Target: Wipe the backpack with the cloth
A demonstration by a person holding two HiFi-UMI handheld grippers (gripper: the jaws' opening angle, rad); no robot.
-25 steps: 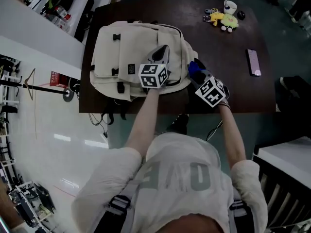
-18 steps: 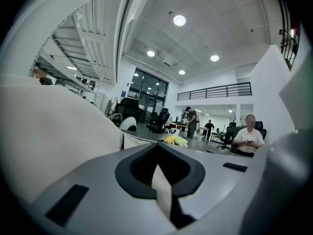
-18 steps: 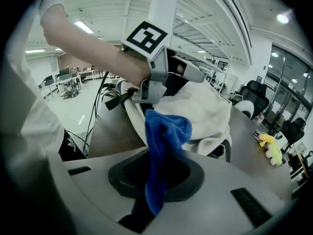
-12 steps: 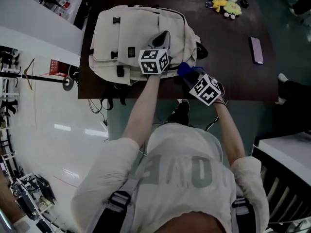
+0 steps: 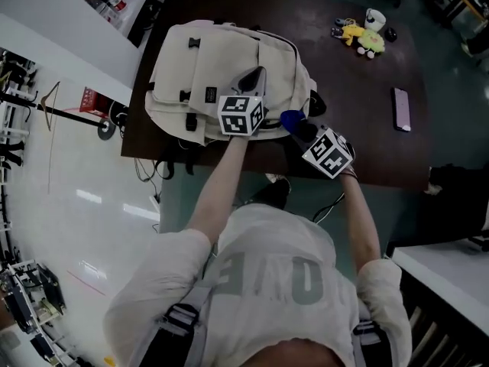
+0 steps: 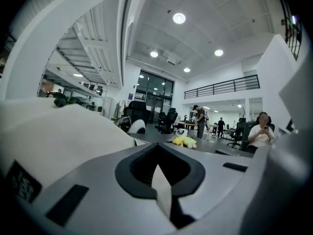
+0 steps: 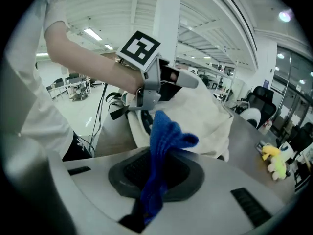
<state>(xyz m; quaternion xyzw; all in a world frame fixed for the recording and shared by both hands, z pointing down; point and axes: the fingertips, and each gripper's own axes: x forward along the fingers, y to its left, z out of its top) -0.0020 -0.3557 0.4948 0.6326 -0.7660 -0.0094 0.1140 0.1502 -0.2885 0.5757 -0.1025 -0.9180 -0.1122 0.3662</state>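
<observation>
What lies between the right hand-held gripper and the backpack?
The blue cloth, clamped in the right hand-held gripper beside the backpack; see head view.

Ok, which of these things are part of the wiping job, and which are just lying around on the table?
In the job:
backpack
blue cloth, clamped in the right gripper
left gripper, shut on a cream bit of the backpack

Lying about:
yellow plush toy
phone
Both lie on the table, apart from the backpack.
</observation>
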